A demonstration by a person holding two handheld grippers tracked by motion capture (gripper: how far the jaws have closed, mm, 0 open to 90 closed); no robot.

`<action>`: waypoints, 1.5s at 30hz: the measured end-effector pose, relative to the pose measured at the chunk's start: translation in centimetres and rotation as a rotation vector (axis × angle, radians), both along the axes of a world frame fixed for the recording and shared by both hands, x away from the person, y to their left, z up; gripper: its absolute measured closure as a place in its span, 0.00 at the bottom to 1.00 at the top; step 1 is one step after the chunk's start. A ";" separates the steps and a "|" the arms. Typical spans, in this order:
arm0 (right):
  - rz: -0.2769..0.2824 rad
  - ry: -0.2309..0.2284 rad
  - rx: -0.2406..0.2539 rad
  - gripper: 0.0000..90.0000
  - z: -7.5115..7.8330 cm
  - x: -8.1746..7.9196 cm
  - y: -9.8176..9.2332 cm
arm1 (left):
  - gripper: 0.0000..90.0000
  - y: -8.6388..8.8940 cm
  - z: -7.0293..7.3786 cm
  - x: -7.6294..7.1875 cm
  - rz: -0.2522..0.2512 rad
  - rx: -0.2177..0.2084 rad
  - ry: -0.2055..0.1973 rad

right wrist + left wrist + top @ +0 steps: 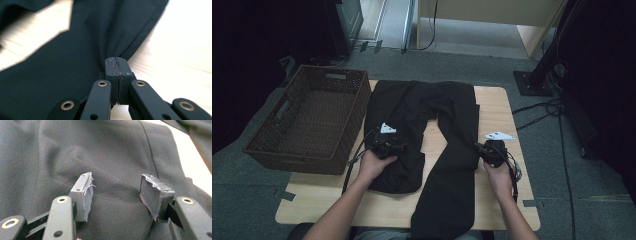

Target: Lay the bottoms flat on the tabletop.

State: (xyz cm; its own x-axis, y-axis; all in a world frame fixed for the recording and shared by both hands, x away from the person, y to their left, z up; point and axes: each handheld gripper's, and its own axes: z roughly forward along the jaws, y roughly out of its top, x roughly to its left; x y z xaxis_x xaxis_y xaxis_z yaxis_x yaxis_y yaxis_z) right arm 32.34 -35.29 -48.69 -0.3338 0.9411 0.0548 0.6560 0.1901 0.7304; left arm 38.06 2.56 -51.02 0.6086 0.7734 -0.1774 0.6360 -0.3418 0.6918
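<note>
Your right gripper (117, 65) has its jaws pinched tight on the outer edge of the black trousers (427, 135), about midway down the straight leg. From that pinch the leg runs lengthwise toward you to the near table (504, 107) edge and away from you up to the waistband; the rest of the garment lies to the gripper's left. Your left gripper (120, 195) stands half open over the other leg, which is bunched and folded back on itself; cloth lies between and under the pads, but they do not look pressed on it. That makes the right hand the only one holding fabric. Further left sits the wicker basket (272, 150), beside the left gripper, so any carry goes leftward across the garment's width.
</note>
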 end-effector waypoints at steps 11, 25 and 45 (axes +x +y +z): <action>-0.079 -0.018 0.032 0.80 -0.6 0.0 -2.0 | 0.49 0.0 0.0 0.0 0.000 0.000 0.000; 0.123 -0.005 0.013 0.69 -1.5 0.1 5.4 | 0.49 0.7 0.5 -1.9 -0.018 0.038 0.026; 0.086 -0.048 -0.017 0.68 -3.3 3.8 5.5 | 0.54 0.6 1.9 4.1 0.055 -0.009 -0.033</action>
State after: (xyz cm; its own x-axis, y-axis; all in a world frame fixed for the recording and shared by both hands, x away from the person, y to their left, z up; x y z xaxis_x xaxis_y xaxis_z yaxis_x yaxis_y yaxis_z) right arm 36.09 -29.74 -51.94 -0.4149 0.9096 0.0208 0.6010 0.2568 0.7569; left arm 42.16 3.14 -49.17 0.5710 0.8041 -0.1653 0.6304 -0.3005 0.7158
